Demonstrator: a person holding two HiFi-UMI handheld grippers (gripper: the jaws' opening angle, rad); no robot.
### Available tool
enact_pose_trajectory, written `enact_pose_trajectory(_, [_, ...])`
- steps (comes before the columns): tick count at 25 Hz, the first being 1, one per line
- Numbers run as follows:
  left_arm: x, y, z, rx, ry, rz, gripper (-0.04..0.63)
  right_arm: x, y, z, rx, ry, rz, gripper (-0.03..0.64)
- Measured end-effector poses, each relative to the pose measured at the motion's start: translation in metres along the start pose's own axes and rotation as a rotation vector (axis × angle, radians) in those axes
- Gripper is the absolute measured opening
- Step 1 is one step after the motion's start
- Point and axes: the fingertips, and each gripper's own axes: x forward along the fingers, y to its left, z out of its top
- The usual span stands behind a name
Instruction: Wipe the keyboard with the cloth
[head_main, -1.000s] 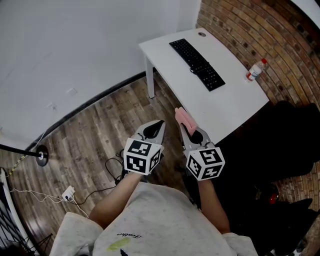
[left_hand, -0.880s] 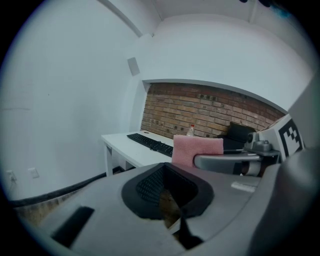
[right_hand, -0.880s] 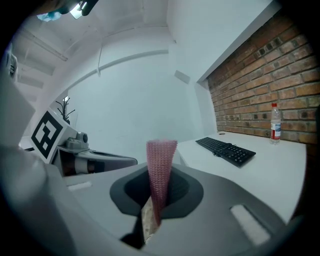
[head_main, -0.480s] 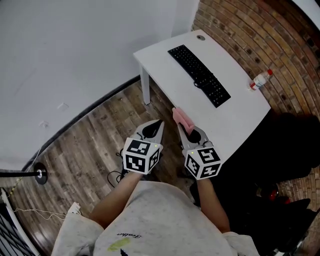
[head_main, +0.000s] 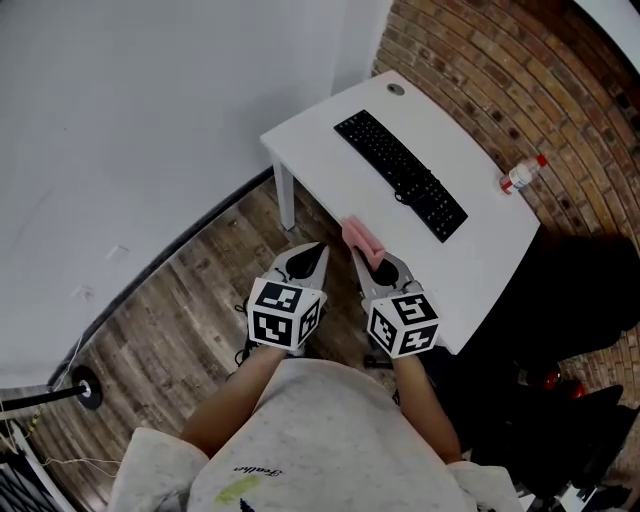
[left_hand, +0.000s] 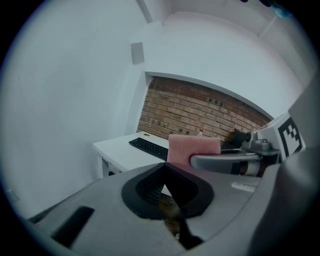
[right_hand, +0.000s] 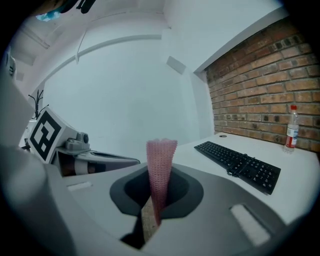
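A black keyboard (head_main: 400, 174) lies along the white table (head_main: 330, 150), far ahead of both grippers; it also shows in the right gripper view as the keyboard (right_hand: 239, 162) and in the left gripper view as the keyboard (left_hand: 148, 147). My right gripper (head_main: 366, 252) is shut on a folded pink cloth (head_main: 361, 238), which stands upright between its jaws as the cloth (right_hand: 160, 176). It hovers at the table's near edge. My left gripper (head_main: 312, 252) is shut with nothing in it, over the wooden floor, level with the right one.
A small clear bottle with a red cap (head_main: 522, 176) stands at the table's right side by the brick wall (head_main: 520, 80). A round cable hole (head_main: 397, 88) marks the far corner. A dark bag or chair (head_main: 570, 300) sits right of the table.
The view has swung: the table and keyboard have shifted down and closer in the picture, the floor cables slid off left. Both grippers keep the same pose, cloth still held.
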Motion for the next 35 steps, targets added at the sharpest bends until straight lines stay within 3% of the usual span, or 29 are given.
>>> enact_pose_trajectory(7, [0.021,0.031,0.019,0.024,0.007,-0.055,-0.003,0.039,-0.009,0.02,0.016,-0.029,-0.054,0.025])
enact_pose_trajectory(20, [0.061,0.08,0.042,0.049,0.028,-0.058,-0.003,0.096,-0.038,0.042,0.061,-0.066,-0.073,0.025])
enact_pose_trajectory(35, [0.177,0.124,0.092,0.062,0.068,-0.08,-0.003,0.184,-0.132,0.085,0.138,-0.081,-0.082,0.025])
